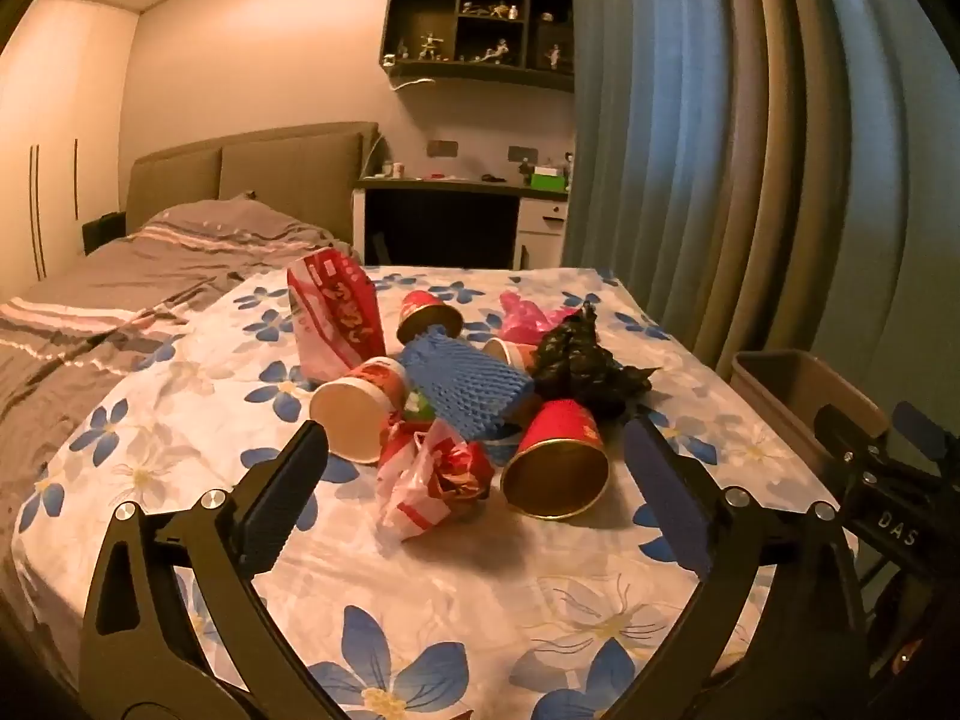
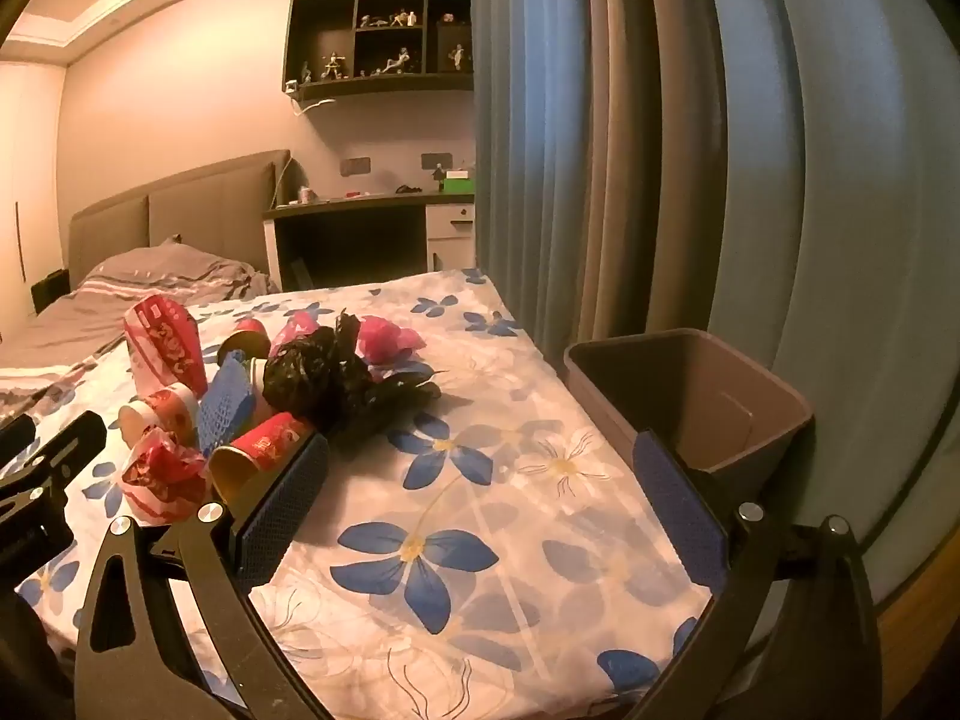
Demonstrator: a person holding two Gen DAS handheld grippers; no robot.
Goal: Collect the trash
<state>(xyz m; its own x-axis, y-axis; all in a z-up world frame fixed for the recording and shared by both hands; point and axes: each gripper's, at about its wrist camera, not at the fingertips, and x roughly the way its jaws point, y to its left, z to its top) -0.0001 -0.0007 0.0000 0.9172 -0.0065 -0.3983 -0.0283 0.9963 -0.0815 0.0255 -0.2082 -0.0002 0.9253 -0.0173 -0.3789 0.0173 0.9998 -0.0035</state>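
Red cups (image 1: 555,459) and wrappers (image 1: 432,474) litter the flowered cloth (image 1: 420,588) — bin (image 2: 696,396) at three o'clock. Both grippers, left (image 1: 474,450) and right (image 2: 480,456), gape wide, holding nothing.

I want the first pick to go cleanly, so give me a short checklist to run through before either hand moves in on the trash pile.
1. Left tongs open and empty: ok.
2. Right tongs open and empty: ok.
3. Bin within view beside the table, mouth unobstructed: ok.
4. Nearest piece reachable: red cup lies on its side, mouth toward the left tongs, nothing on top: ok.
5. Crumpled red-and-white wrapper lies free at the front of the pile: ok.
6. Black bag free of the cups beneath: cannot tell.
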